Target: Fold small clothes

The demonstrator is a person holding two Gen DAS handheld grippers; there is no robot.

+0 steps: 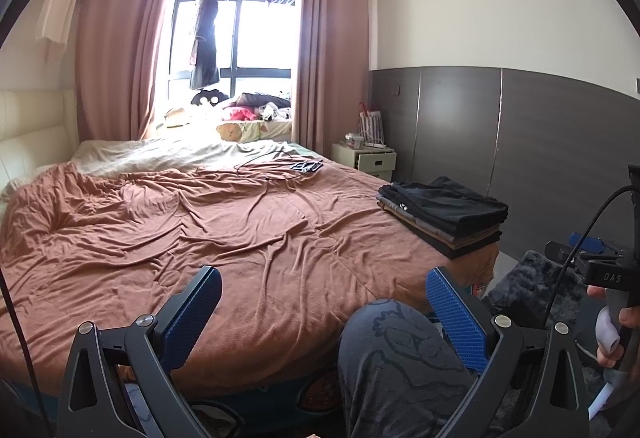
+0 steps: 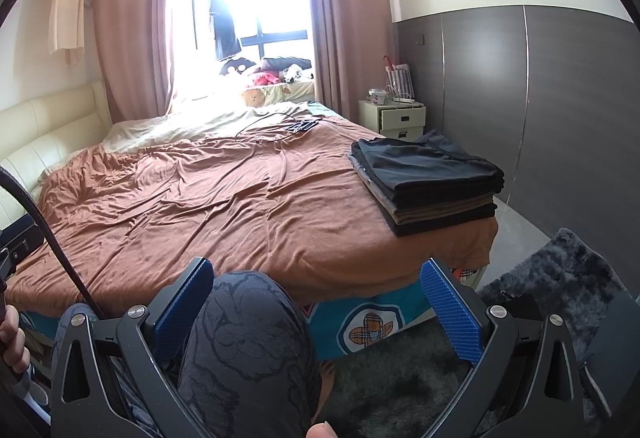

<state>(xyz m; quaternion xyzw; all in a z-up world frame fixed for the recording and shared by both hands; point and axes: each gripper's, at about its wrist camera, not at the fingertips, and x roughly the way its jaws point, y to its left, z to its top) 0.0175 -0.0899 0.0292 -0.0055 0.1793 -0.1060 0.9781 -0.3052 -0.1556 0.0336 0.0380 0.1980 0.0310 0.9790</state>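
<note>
A stack of folded dark and tan clothes (image 1: 444,218) (image 2: 428,186) lies on the bed's near right corner. My left gripper (image 1: 324,302) is open, held low at the foot of the bed with nothing between its blue pads. Well short of the stack, my right gripper (image 2: 318,294) is also open and empty, over the person's knee (image 2: 248,342) in grey patterned trousers. The same knee (image 1: 400,358) shows in the left wrist view. The right gripper's body (image 1: 600,270) appears at the left view's right edge, held by a hand.
A wrinkled rust-brown bedspread (image 1: 200,222) covers the bed, with a black cable and small device (image 1: 304,166) at its far side. A white nightstand (image 2: 394,116) stands by the grey wall panel. A dark shaggy rug (image 2: 560,278) lies on the floor at right.
</note>
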